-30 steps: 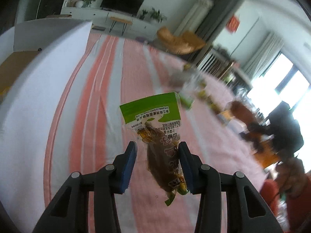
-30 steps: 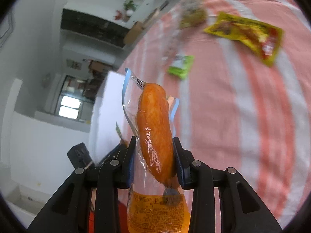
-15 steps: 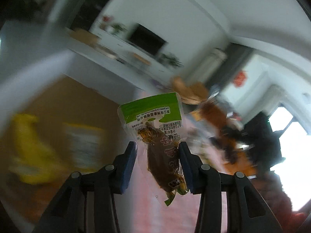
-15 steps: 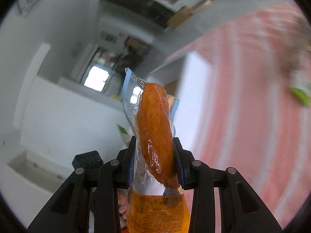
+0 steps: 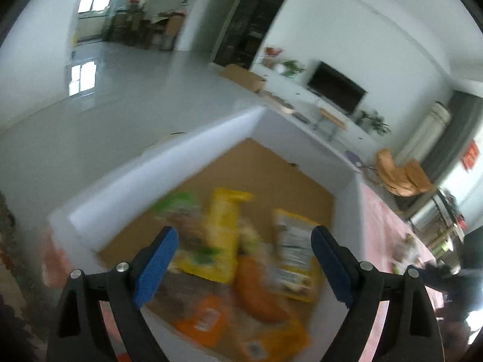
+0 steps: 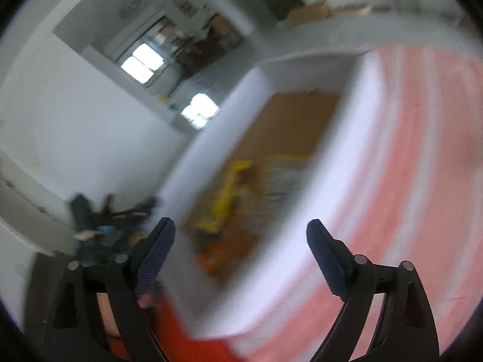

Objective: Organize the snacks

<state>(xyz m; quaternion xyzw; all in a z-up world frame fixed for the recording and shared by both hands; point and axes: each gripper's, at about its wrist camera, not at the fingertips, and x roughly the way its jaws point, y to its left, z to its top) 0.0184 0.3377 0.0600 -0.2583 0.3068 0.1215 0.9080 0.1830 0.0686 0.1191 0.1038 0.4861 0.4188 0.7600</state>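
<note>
Both the left gripper (image 5: 243, 259) and right gripper (image 6: 241, 249) are opening, their snack packets now released above the box (image 5: 169, 163).

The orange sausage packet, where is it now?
In the left wrist view, the orange sausage packet lies inside the white box, low in the middle, beside the yellow packets.

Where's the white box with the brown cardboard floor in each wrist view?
Left wrist: white box with the brown cardboard floor fills centre and lower frame, blurred snack packets inside.
Right wrist: same box runs diagonally through centre.
Shared landmark: pink striped cloth, right of the box in both views.
</note>
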